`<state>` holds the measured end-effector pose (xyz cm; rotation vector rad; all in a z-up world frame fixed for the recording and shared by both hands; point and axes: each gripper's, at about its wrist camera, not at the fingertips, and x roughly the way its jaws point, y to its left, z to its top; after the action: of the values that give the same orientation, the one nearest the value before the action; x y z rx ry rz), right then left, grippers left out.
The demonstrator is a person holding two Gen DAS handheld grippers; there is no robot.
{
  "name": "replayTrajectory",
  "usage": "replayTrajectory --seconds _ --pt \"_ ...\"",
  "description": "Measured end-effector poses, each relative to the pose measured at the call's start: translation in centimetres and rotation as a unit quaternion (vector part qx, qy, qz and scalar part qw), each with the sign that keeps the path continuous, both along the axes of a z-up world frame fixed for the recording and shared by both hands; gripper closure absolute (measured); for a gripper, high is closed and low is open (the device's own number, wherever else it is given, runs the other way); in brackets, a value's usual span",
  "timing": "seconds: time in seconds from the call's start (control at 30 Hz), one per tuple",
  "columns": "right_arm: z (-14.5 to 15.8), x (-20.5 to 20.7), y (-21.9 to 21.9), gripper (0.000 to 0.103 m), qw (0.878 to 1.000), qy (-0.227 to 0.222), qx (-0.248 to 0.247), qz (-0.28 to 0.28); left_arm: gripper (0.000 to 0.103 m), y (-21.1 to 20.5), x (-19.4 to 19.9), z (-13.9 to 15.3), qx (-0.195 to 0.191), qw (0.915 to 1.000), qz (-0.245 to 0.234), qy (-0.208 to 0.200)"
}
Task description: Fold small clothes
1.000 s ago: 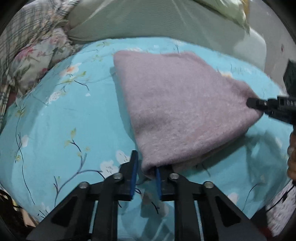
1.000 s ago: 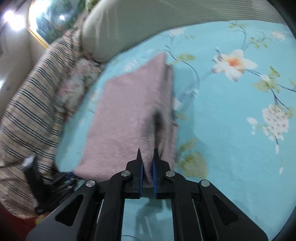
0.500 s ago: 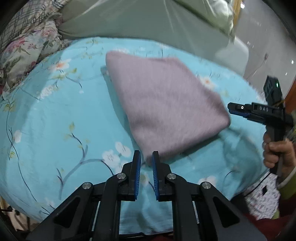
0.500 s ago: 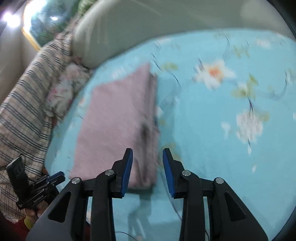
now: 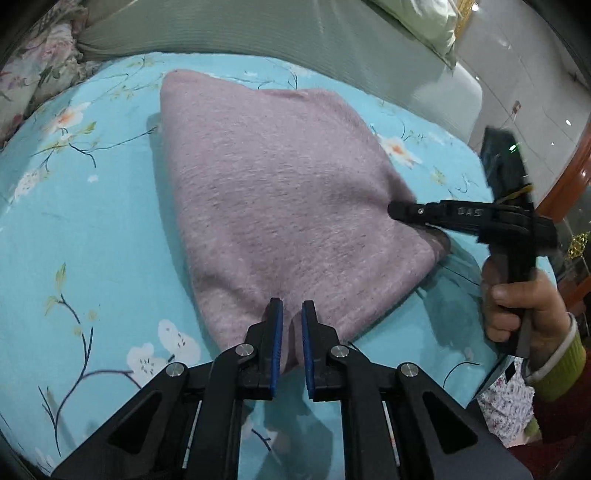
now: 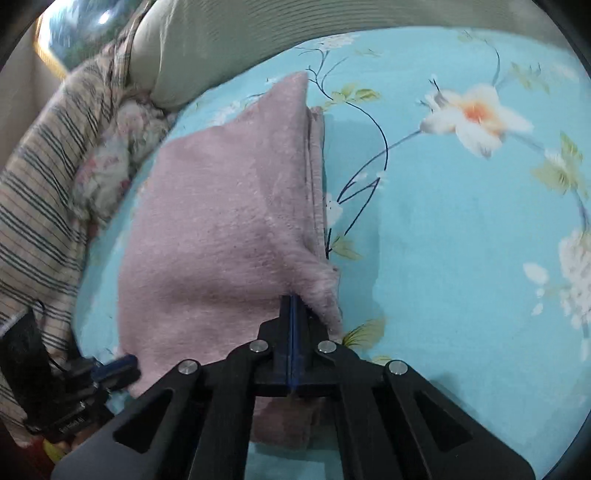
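A folded mauve knitted garment (image 5: 280, 206) lies on the blue flowered sheet (image 5: 74, 221). My left gripper (image 5: 291, 310) is at its near corner, jaws narrowly apart with cloth between the blue pads. My right gripper (image 6: 293, 301) is shut on the garment's (image 6: 221, 236) near right corner, beside the stacked folded edges. In the left wrist view the right gripper (image 5: 397, 213) comes in from the right, its tip at the garment's right corner. In the right wrist view the left gripper (image 6: 125, 363) shows at the garment's lower left corner.
A grey-green bolster (image 5: 258, 29) runs along the back of the bed. A striped blanket (image 6: 40, 206) and a flowered pillow (image 6: 110, 162) lie at the left. The sheet (image 6: 461, 258) stretches to the right of the garment.
Half a second ago both grippers stood back from the garment, the right one open. Both have moved onto its corners again and the right one has shut on the cloth.
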<state>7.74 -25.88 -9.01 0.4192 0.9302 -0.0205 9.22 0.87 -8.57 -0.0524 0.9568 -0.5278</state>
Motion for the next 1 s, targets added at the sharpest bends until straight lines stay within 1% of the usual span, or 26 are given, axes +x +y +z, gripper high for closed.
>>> replayTrajectory --seconds 0.07,0.17,0.23,0.3,0.33,0.37,0.43,0.47,0.53,0.67,0.77,0.83,0.87,0.9,0.97,1.0 --pt "0.3 -0.1 0.7 0.103 1.0 0.001 -0.023 0.003 0.094 -0.3 -0.2 0.0 0.004 1.0 0.008 -0.001" --pt "1.0 -0.3 1.7 0.103 0.999 0.001 -0.043 0.006 0.094 -0.5 -0.3 -0.2 0.004 0.9999 0.014 0.0" --pt "2.0 -1.4 2.2 0.101 0.999 -0.008 -0.048 0.016 0.094 -0.4 -0.2 0.1 0.005 0.9999 0.015 0.003" --pt "2.8 -2.8 3.1 0.1 0.998 -0.02 -0.052 0.039 0.093 -0.3 -0.5 0.4 0.005 0.9998 0.016 0.004" --pt "2.7 -3.3 3.2 0.1 0.997 -0.018 -0.052 0.049 0.093 -0.2 -0.8 0.6 0.008 0.9998 0.016 0.002" --pt "2.2 -3.8 3.3 0.1 0.997 -0.006 -0.056 0.057 0.092 -0.2 -1.1 0.7 0.01 0.9998 0.015 0.0" --pt "0.8 -3.9 3.2 0.1 0.996 0.019 -0.065 0.053 0.09 -0.2 -1.7 0.7 0.014 0.9998 0.009 -0.005" --pt "0.1 -4.0 2.7 0.1 0.997 0.022 -0.052 0.048 0.09 -0.3 -1.9 0.6 0.017 0.9998 0.009 -0.005" --pt "0.0 -3.9 2.3 0.101 0.998 0.02 -0.034 0.039 0.09 -0.4 -2.0 0.1 0.022 0.9997 0.008 -0.004" --pt "0.7 -3.5 2.8 0.101 0.997 0.028 -0.051 0.046 0.089 -0.3 -2.1 0.2 0.023 0.9997 0.002 -0.003" --pt "2.3 -3.3 2.8 0.1 0.998 0.013 -0.039 0.042 0.088 0.3 -1.7 0.5 0.011 0.9999 -0.008 0.01" --pt "4.3 -2.8 2.4 0.1 0.999 -0.017 -0.032 0.038 0.087 0.8 -1.1 1.4 0.001 0.9999 -0.007 0.015" --pt "5.0 -2.5 2.3 0.1 0.999 -0.028 -0.029 0.035 0.082 1.1 -0.7 2.2 0.0 1.0 0.001 0.005" --pt "5.9 -1.6 2.1 0.1 0.998 -0.039 -0.029 0.032 0.074 1.4 -0.4 2.8 0.0 1.0 0.008 -0.005" --pt "7.1 0.4 2.0 0.1 0.998 -0.051 -0.038 0.031 0.065 2.0 0.8 4.4 -0.012 0.9992 0.025 -0.029" --pt "7.5 2.0 1.9 0.1 0.997 -0.059 -0.043 0.031 0.064 2.2 1.4 4.9 -0.016 0.9988 0.032 -0.034"
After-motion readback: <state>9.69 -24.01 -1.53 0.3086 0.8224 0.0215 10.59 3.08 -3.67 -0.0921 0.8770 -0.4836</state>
